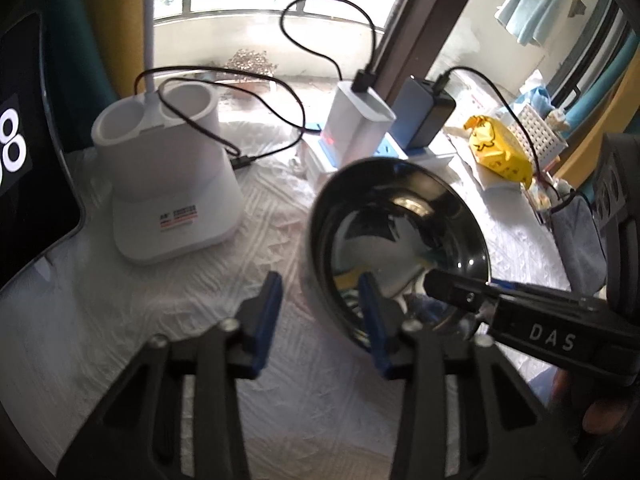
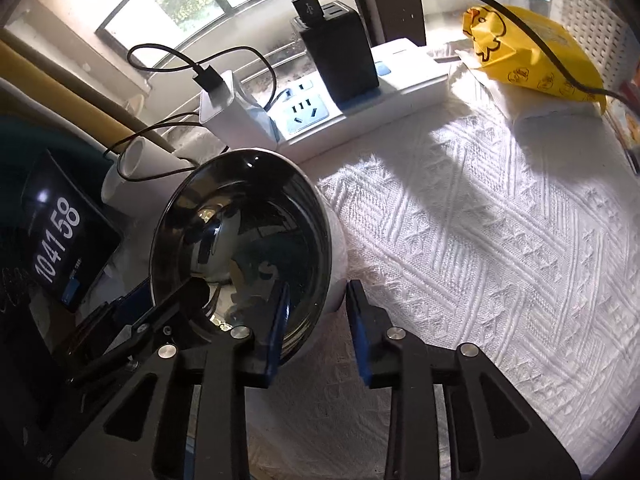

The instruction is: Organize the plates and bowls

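A shiny steel bowl [image 1: 400,236] is held tilted above the white cloth. In the left wrist view my left gripper [image 1: 322,312] has its jaws astride the bowl's near rim, one blue pad outside and one inside. My right gripper reaches in from the right, its finger [image 1: 460,288] inside the bowl. In the right wrist view the same bowl [image 2: 240,248] stands tilted on its edge. My right gripper [image 2: 316,320] straddles its right rim, left pad inside and right pad outside. Whether either gripper presses the rim is unclear.
A white two-cup holder [image 1: 168,168] stands at the left. A tablet showing digits [image 2: 60,236] leans at the far left. A power strip [image 2: 360,100] with chargers and black cables sits at the back. A yellow packet [image 2: 532,52] and a white basket [image 1: 536,132] lie at the right.
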Demonstrator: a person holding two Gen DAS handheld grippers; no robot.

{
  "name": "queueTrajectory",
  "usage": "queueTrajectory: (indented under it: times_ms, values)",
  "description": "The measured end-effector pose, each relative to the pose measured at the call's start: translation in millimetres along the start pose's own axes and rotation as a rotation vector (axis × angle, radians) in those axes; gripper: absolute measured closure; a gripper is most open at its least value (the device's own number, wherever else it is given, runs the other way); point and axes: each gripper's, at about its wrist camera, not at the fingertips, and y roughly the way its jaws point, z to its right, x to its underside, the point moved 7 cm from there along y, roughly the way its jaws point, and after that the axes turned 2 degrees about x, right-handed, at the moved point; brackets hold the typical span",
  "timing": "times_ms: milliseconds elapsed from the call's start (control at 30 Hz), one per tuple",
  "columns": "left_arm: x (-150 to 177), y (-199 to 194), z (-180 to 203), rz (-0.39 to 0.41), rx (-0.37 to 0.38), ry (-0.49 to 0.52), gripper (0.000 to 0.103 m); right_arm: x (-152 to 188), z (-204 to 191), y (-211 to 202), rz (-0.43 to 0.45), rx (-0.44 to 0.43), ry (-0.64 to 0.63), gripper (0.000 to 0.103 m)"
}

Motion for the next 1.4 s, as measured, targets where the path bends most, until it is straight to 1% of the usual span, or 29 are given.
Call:
queueTrajectory:
  times_ms: [100, 200, 300, 433, 600, 700, 867, 1400]
  values:
    - [0.0, -1.3, 2.0, 0.003, -0.02, 0.015, 0.076, 0.4, -2.7, -0.7, 0.01, 0.011, -0.018, 0.076]
    - [0.3, -0.9, 0.8, -0.001, -0.019, 0.011, 0.08, 2.1, -4.0, -1.6, 0.018, 0.027, -0.03, 0.078]
    - [2.7, -3.5, -0.5, 0.0, -0.013, 0.017, 0.08, 4.5, -4.9, -6.1, 0.039, 0.043, -0.042, 0.079]
    - [3.9, -12.1, 0.1, 0.026, -0.026, 0.041, 0.08, 6.8, -9.7, -13.4, 0.064, 0.055, -0.066, 0.079]
    - [1.9, -24.1, -1.1, 0.052, -0.028, 0.051, 0.08, 10.8, -14.9, -19.8, 0.076, 0.056, -0.082, 0.079]
    - [1.9, -30.8, 1.8, 0.067, -0.036, 0.062, 0.08, 13.3, -18.6, -24.5, 0.084, 0.053, -0.089, 0.079]
    - [4.1, -38.3, 7.0, 0.068, -0.03, 0.06, 0.08, 13.8, -17.2, -36.3, 0.101, 0.047, -0.092, 0.08]
    - [9.4, -78.6, 31.1, 0.129, -0.022, 0.086, 0.08, 26.8, -18.4, -76.2, 0.147, 0.049, -0.116, 0.08]
